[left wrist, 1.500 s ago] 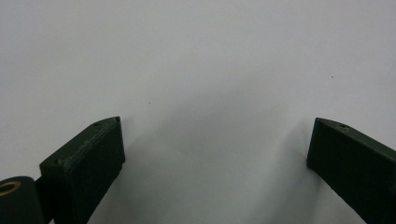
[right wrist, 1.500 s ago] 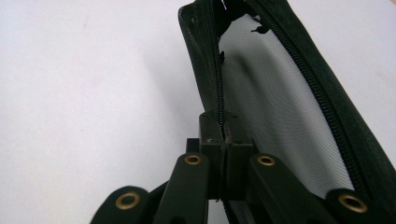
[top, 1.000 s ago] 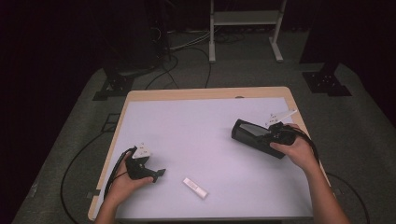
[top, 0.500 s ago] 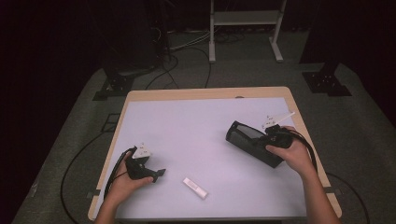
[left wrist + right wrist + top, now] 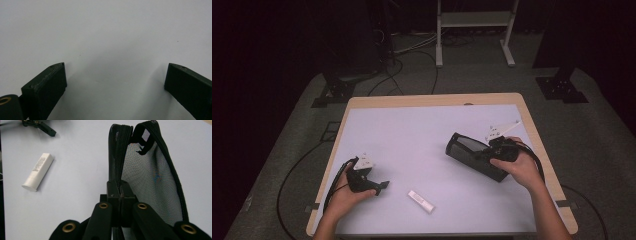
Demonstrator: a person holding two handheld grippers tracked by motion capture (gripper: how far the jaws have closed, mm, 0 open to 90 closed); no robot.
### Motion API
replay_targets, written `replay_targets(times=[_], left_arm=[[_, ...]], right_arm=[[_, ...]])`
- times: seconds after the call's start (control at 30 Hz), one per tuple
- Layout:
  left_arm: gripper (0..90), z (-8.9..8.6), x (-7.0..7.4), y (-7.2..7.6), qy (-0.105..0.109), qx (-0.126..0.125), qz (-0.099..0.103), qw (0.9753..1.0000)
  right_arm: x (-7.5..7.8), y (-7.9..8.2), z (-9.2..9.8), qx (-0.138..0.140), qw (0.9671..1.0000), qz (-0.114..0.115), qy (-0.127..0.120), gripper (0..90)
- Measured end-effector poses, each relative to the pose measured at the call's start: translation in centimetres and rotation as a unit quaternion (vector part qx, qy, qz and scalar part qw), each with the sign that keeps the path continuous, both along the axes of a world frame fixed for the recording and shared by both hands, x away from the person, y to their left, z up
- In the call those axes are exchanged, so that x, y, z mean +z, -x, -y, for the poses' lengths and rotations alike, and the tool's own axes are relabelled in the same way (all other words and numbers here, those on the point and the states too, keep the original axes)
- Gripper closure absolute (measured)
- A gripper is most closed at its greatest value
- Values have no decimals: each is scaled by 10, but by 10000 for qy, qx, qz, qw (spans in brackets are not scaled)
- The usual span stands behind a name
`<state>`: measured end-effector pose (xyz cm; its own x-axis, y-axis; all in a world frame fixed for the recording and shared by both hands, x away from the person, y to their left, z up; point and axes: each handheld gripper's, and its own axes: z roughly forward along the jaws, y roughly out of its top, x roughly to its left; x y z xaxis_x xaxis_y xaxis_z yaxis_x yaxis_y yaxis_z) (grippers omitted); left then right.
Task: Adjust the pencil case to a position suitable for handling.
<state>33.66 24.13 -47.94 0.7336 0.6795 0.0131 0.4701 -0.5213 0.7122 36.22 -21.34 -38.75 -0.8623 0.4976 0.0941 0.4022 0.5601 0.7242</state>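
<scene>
A black mesh zip pouch (image 5: 472,152) hangs tilted over the right half of the table, held by its edge in my right gripper (image 5: 492,152). In the right gripper view the jaws are shut on the pouch's zipper edge (image 5: 121,192), and the mesh pouch (image 5: 147,180) stretches away from them. A small white tube (image 5: 421,201) lies flat near the table's front edge, also seen as the white tube (image 5: 37,171) off to the left. My left gripper (image 5: 379,186) rests on the table at the front left, to the left of the tube; its jaws stand wide open over bare tabletop (image 5: 115,82).
The table has a pale mat (image 5: 412,135) on a wooden top, with a wooden rim (image 5: 432,99) at the back. Cables and stand feet (image 5: 337,92) lie on the floor beyond. The other gripper (image 5: 37,125) shows at the top left of the right gripper view.
My right gripper has carried the pouch a little left and toward the front of the table. The left gripper and the tube have stayed put.
</scene>
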Motion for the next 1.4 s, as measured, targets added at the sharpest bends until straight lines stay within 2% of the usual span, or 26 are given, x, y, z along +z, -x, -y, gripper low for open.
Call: replay_targets(times=[0.8,1.4], left_arm=[[33,0,0,0,3,0,-3,10000],[33,0,0,0,4,1,-5,10000]], right_arm=[[2,15,-48,527,9986,21,-7,881],[-8,19,-82,774,9968,-124,159,881]])
